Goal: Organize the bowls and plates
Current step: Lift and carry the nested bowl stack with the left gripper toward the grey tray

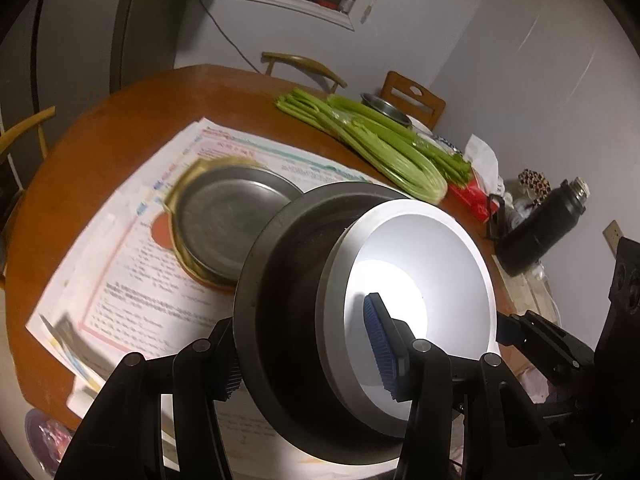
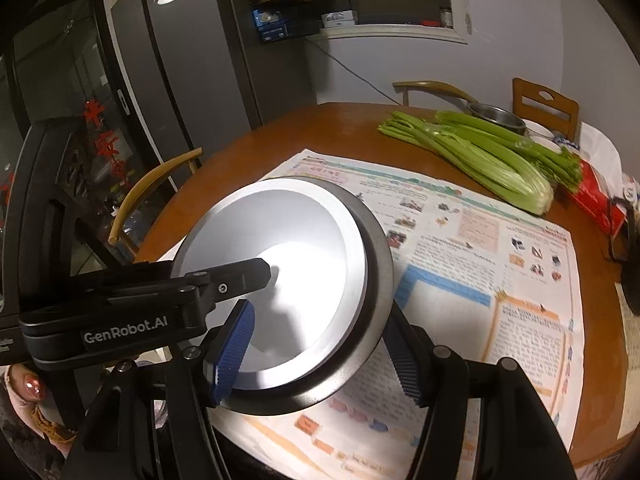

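A white bowl (image 1: 432,268) sits nested inside a dark metal bowl (image 1: 288,280); both are tilted and lifted above the newspaper. My left gripper (image 1: 308,356) is shut on their stacked walls, one blue pad inside the white bowl, the other outside the dark bowl. My right gripper (image 2: 320,356) is shut on the opposite side of the same pair: white bowl (image 2: 296,264), dark bowl (image 2: 376,300). A steel plate (image 1: 228,220) lies on a gold-rimmed plate (image 1: 180,196) on the newspaper, behind and left of the bowls.
Newspaper (image 2: 480,264) covers the round wooden table (image 1: 100,152). Celery (image 2: 480,152) lies at the back, with a small steel bowl (image 2: 496,118) behind it. A black flask (image 1: 544,228) and red packet (image 1: 472,196) sit right. Chairs ring the table.
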Motion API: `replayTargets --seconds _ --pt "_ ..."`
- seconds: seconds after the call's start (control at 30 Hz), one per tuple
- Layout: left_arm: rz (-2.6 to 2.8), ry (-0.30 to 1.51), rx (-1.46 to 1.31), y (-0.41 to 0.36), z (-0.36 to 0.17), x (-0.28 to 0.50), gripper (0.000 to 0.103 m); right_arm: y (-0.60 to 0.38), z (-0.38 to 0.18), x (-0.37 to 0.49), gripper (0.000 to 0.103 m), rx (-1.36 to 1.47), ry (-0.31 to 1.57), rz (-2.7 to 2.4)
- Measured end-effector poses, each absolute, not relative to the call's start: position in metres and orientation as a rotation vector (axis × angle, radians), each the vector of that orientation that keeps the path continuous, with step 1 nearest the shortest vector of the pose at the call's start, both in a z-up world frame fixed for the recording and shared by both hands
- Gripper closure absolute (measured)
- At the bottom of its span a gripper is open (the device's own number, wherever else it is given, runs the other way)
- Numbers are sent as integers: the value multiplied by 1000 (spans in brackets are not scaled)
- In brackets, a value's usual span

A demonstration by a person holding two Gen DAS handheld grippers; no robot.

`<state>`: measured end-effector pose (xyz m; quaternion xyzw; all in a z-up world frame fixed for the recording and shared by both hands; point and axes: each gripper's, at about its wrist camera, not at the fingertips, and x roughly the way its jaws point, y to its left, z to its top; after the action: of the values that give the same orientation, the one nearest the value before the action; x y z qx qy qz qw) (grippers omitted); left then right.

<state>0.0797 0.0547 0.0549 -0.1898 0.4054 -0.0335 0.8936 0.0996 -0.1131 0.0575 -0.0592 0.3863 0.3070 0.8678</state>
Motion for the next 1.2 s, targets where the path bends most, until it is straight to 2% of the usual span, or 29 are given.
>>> replayTargets --seconds 0.73,1.2 --pt "-40 833 -362 113 65 129 49 -46 70 144 38 -123 794 678" --pt "-51 894 -354 126 42 171 49 -33 50 184 38 -77 854 649"
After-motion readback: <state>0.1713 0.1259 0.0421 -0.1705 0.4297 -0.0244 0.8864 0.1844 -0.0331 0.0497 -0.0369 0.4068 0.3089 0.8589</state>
